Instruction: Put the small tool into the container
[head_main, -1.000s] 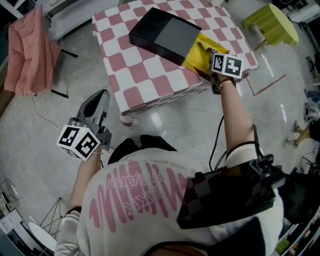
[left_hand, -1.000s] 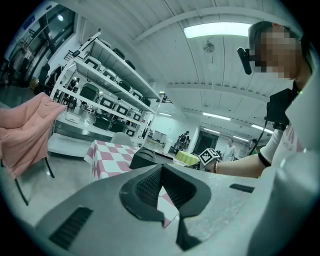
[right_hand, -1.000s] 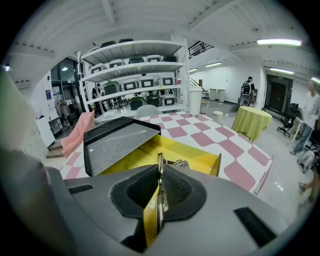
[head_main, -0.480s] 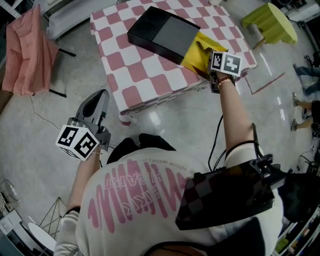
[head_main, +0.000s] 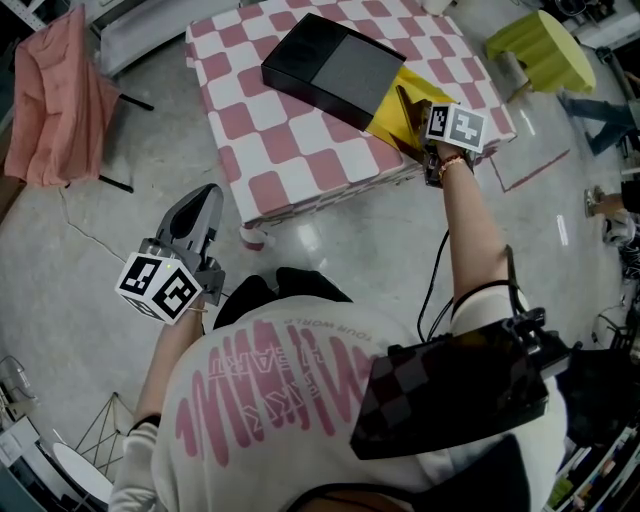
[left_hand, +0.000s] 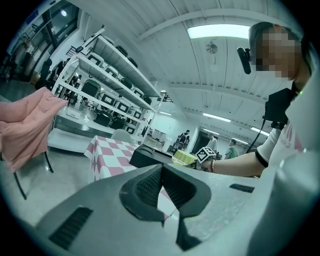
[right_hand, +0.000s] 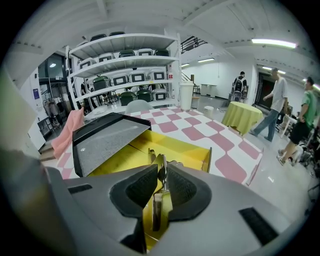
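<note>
A yellow open container (head_main: 388, 112) sticks out from under a black lid (head_main: 335, 65) on the pink-checked table (head_main: 290, 140). My right gripper (head_main: 412, 108) hangs over the yellow container (right_hand: 187, 150). In the right gripper view a small metal tool (right_hand: 158, 202) stands upright between the pads of the right gripper (right_hand: 161, 169). The jaws are opening, and the pads still touch the tool's top. My left gripper (head_main: 197, 215) is held low over the floor, left of the table. Seen in its own view, the left gripper (left_hand: 161, 172) is shut with nothing in it.
A low table under a green cloth (head_main: 545, 45) stands at the far right. A pink cloth (head_main: 55, 100) hangs over a chair at the far left. Shelves with crates (right_hand: 125, 70) line the back wall, and people (right_hand: 277, 100) walk at the right.
The right gripper stays over the yellow container with the tool, almost unmoved. The left gripper has not moved. A person at the right edge has walked on.
</note>
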